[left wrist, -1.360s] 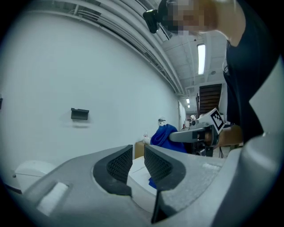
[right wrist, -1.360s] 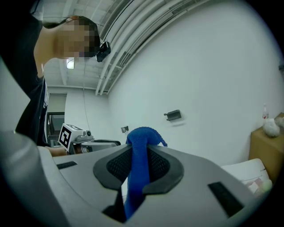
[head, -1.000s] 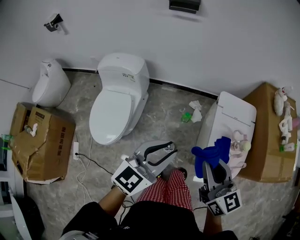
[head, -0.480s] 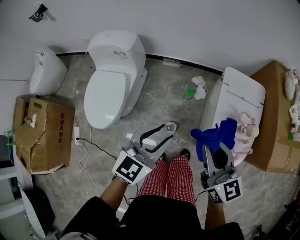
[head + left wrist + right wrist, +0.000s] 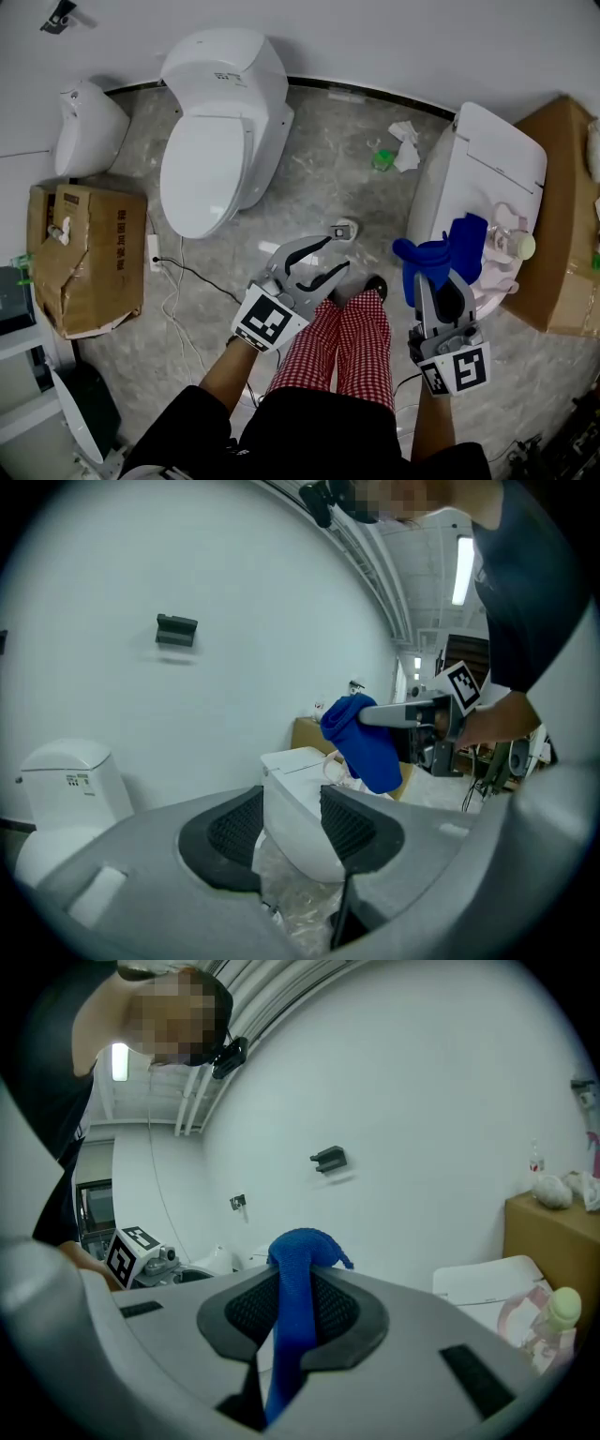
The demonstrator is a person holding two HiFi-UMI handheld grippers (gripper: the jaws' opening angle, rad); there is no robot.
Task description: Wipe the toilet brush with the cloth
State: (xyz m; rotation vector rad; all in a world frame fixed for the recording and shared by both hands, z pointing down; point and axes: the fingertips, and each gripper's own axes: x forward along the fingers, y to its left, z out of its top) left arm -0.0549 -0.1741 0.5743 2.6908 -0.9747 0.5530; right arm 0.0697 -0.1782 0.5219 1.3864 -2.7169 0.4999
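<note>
right gripper (image 5: 437,292) clamps the blue cloth (image 5: 441,255), which hangs lengthwise down from its jaws beside a white toilet (image 5: 487,169); left gripper (image 5: 334,257), jaws just opening, holds nothing; torn cardboard box (image 5: 94,272), contents unclear.

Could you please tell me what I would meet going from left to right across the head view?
Torn cardboard box → white toilet → left gripper → blue cloth → right-hand cardboard box.
</note>
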